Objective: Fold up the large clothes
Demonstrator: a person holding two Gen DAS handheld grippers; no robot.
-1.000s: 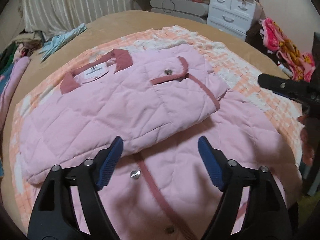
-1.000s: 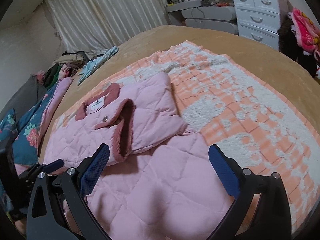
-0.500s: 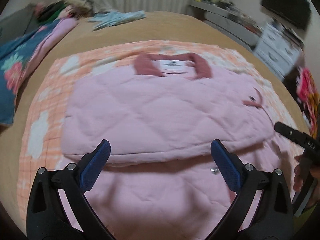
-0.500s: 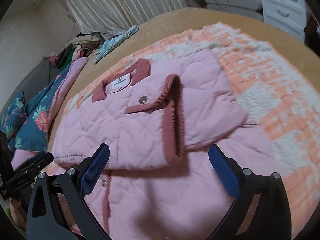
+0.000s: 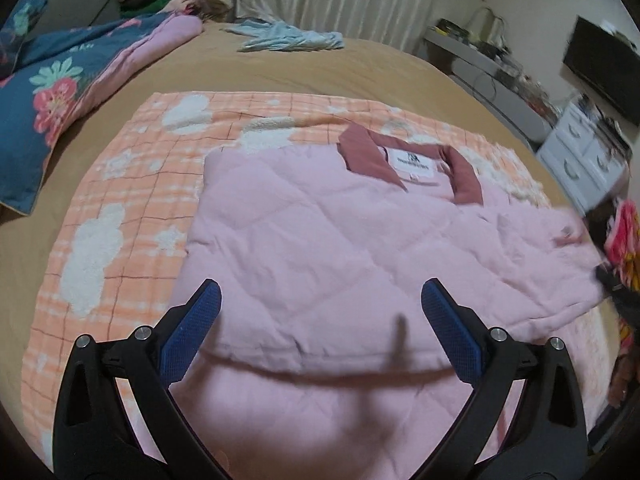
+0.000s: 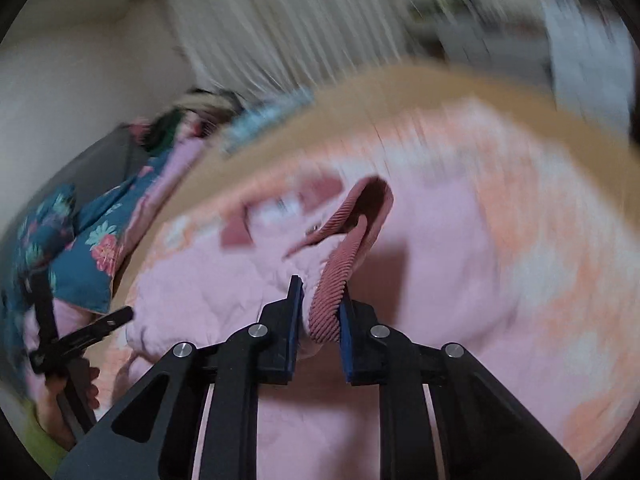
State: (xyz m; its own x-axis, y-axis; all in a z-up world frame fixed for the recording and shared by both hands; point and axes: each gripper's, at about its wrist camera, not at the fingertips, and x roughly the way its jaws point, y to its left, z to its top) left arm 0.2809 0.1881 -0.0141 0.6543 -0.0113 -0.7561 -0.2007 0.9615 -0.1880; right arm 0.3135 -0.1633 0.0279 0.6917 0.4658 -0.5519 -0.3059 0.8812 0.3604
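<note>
A pink quilted jacket (image 5: 320, 240) with a dark rose collar (image 5: 368, 152) lies partly folded on an orange-and-white checked blanket (image 5: 132, 184). My left gripper (image 5: 320, 316) hangs open above the folded sleeve's near edge, with nothing between its blue pads. In the blurred right wrist view my right gripper (image 6: 322, 312) is shut on the jacket's ribbed rose cuff (image 6: 332, 300), and the sleeve end rises from the jacket (image 6: 200, 280). The other gripper (image 6: 80, 332) and a hand show at the lower left of that view.
The blanket lies on a tan bed (image 5: 280, 68). A blue floral quilt (image 5: 48, 96) and a clothes pile sit at the bed's left, a light blue garment (image 5: 288, 38) at the far side. White drawers (image 5: 580, 160) and a shelf stand to the right.
My right gripper has shut on the ribbed cuff and lifted it; its view is now blurred. My left gripper has swung round to the jacket's left side, its jaws still open.
</note>
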